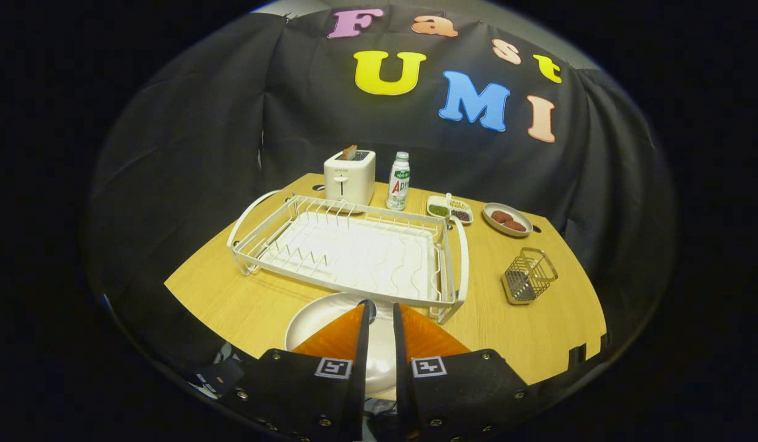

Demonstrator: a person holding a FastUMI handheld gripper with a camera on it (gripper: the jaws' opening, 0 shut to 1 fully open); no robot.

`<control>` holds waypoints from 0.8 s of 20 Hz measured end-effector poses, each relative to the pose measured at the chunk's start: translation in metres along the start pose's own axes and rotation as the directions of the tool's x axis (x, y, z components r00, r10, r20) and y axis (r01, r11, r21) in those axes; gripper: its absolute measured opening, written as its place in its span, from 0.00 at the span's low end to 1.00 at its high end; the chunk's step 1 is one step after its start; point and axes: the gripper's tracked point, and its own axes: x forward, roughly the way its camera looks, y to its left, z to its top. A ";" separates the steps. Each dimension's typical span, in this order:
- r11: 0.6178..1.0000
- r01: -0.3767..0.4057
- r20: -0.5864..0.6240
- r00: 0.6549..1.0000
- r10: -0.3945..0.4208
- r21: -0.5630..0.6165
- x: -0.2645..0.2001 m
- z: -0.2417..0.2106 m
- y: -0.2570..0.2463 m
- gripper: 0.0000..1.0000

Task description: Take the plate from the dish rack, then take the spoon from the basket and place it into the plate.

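Gripper (380, 313) nearly closed over plate (317, 316) — spoon unclear between fingers.

The gripper (379, 314) hangs over the plate (317, 316), and its fingers cover the plate's middle and right side, so only the left part of the rim and a strip between them show. A dark rounded thing sits at the fingertips, too small and too masked to tell whether it is the spoon's end, or whether both fingers press on it. Beyond the fingers, the near rail of the dish rack (354, 248) passes behind their tips. Far ahead, what lies in the divided dish (449, 212) and the small plate (508, 220) is too small to name. The basket (529, 276) to the right looks see-through, yet its contents cannot be made out.
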 end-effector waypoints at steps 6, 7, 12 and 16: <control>0.998 0.063 0.182 0.981 -0.062 -0.004 -0.023 0.080 -0.033 0.23; 0.997 0.082 0.219 0.972 -0.080 0.003 -0.029 0.096 -0.040 0.24; 0.989 0.126 0.366 0.919 -0.148 0.084 -0.053 0.161 -0.072 0.85; 0.985 0.114 0.448 0.879 -0.162 0.132 -0.060 0.195 -0.096 0.96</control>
